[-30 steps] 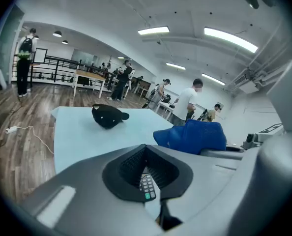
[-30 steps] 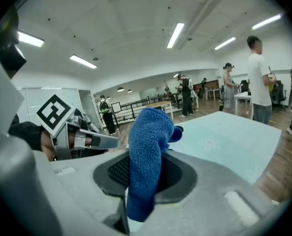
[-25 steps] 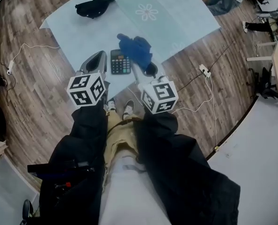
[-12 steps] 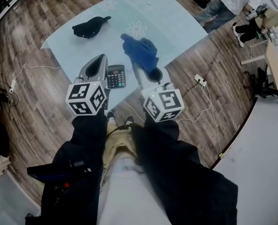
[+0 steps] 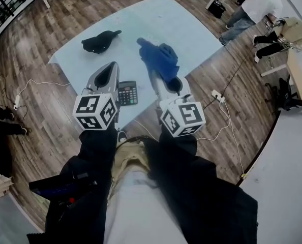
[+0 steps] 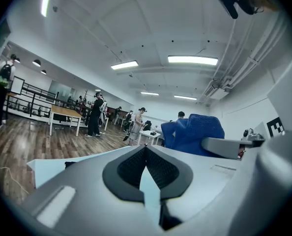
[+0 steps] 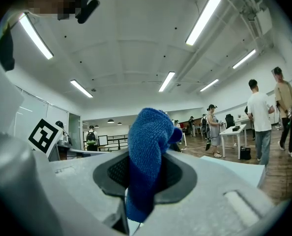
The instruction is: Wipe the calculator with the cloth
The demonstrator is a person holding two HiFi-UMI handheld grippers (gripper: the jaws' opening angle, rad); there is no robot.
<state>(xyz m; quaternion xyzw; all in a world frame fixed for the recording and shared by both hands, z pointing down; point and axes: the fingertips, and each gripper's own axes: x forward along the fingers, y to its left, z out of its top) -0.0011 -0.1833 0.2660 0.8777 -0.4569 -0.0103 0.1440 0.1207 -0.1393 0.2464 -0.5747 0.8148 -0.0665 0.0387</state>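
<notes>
Right gripper [image 7: 145, 173] clamps the blue cloth [image 5: 159, 58], held above the table [image 5: 184, 22]. Left gripper [image 5: 110, 65], jaws together with nothing between them, hangs beside the calculator [image 5: 126, 92], which lies near the table's front edge.

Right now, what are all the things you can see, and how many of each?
table: one, pale blue, in front of the person
calculator: one, black, on the table's near edge
cloth: one, blue, gripped, over the table
dark bundle: one, black, on the table's far left
power strip: one, white, on the wooden floor, right
bystanders: at least two, far right
left gripper: one, grey, shut, empty
right gripper: one, grey, shut on the cloth
</notes>
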